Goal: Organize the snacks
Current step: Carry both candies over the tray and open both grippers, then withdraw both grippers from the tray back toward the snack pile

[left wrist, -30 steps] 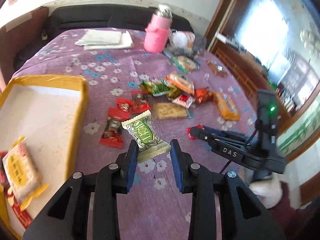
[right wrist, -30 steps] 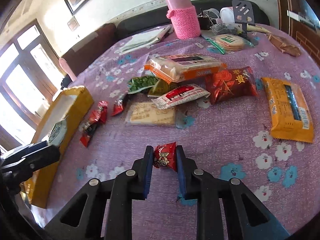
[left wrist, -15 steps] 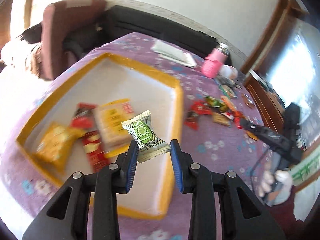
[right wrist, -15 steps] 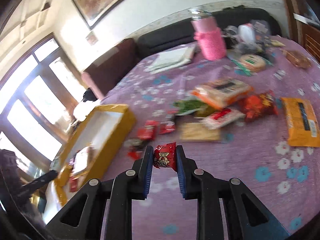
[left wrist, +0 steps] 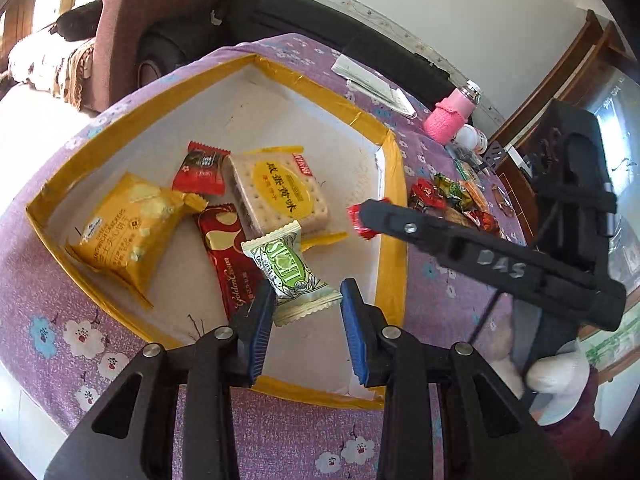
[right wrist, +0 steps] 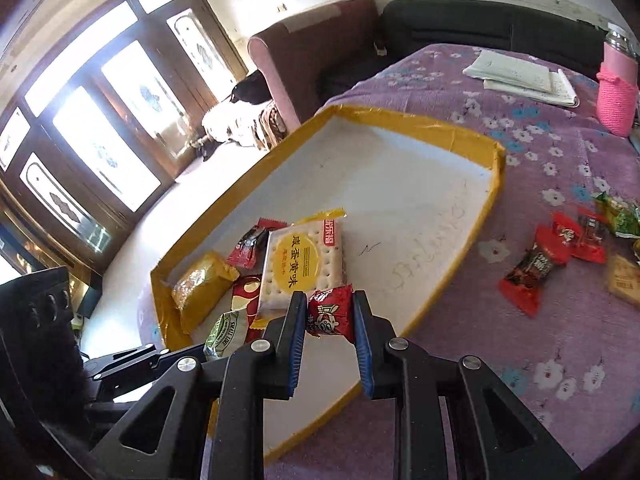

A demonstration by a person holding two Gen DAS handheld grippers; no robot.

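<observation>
My left gripper [left wrist: 306, 300] is shut on a green and white candy [left wrist: 290, 274] and holds it above the near part of the yellow-rimmed tray [left wrist: 394, 216]. My right gripper [right wrist: 326, 316] is shut on a small red candy [right wrist: 331, 314] above the tray's near edge [right wrist: 456, 264]. It also shows in the left wrist view [left wrist: 360, 222] over the tray's right rim. In the tray lie a yellow cracker pack [left wrist: 280, 196], a yellow snack bag [left wrist: 124, 232], a red candy [left wrist: 200, 170] and a dark red bar [left wrist: 228, 256].
Several loose snacks [right wrist: 560, 256] lie on the purple flowered tablecloth [right wrist: 560, 320] right of the tray. A pink-sleeved bottle [left wrist: 450, 118] and folded papers [right wrist: 520, 76] stand farther back. A sofa and armchair [right wrist: 320, 52] lie beyond the table.
Both grippers have swung left from the snack pile to above the tray, each still holding its candy. The right gripper now reaches over the tray's rim.
</observation>
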